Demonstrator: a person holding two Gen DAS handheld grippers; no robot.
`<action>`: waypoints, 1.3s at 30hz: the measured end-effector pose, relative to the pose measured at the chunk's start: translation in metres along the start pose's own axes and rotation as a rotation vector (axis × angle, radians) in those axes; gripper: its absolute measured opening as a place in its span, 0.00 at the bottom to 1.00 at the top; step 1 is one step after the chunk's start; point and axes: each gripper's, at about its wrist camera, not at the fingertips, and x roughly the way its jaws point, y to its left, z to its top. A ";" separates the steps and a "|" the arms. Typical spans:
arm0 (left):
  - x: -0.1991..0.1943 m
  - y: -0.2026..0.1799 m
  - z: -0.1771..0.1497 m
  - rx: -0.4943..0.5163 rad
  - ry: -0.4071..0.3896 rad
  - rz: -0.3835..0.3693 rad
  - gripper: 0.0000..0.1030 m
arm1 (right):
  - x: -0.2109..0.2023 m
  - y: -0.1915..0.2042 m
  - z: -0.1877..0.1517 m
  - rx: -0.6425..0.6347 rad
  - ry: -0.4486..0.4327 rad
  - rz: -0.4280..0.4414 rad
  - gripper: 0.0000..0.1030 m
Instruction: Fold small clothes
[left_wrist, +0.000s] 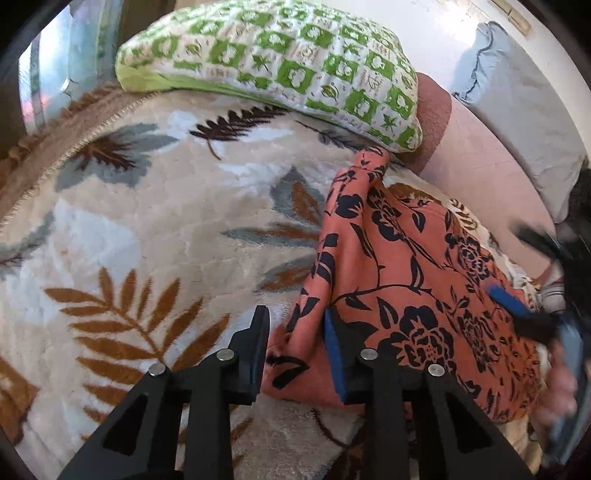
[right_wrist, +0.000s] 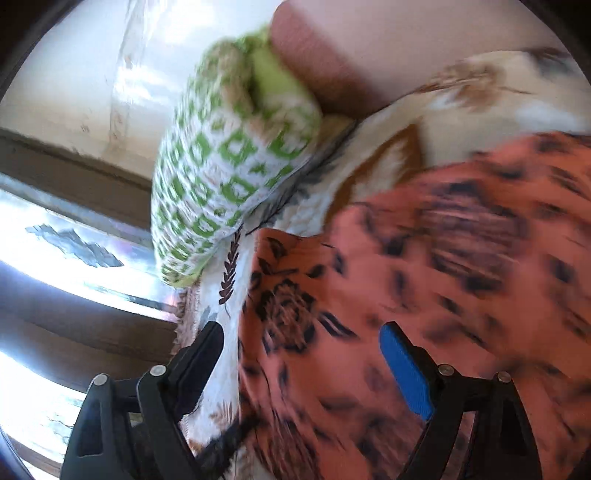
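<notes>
An orange garment (left_wrist: 417, 273) with a black flower print lies on the leaf-patterned blanket (left_wrist: 147, 221). In the left wrist view my left gripper (left_wrist: 295, 332) stands at the garment's near left edge, where a raised fold of cloth is pinched between the black finger and the blue-padded one. My right gripper (right_wrist: 303, 332) hangs open over the same garment (right_wrist: 424, 258), nothing between its fingers; that view is blurred. It also shows as a blurred shape, right gripper (left_wrist: 532, 295), at the garment's right side, with a hand (left_wrist: 557, 391) behind it.
A green-and-white checked pillow (left_wrist: 280, 62) lies at the head of the blanket, just beyond the garment's far corner. A pink sheet (left_wrist: 480, 162) and a grey-blue pillow (left_wrist: 524, 110) are at the right. A window frame (right_wrist: 74, 162) is at the left.
</notes>
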 end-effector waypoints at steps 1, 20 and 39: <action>-0.003 -0.002 -0.001 0.004 -0.006 0.014 0.30 | -0.024 -0.012 -0.009 0.014 -0.018 0.002 0.86; 0.005 -0.031 -0.048 -0.172 0.189 -0.313 0.61 | -0.192 -0.159 -0.143 0.385 -0.190 0.003 0.86; 0.060 -0.013 -0.008 -0.360 0.091 -0.444 0.23 | -0.165 -0.198 -0.062 0.433 -0.470 -0.069 0.18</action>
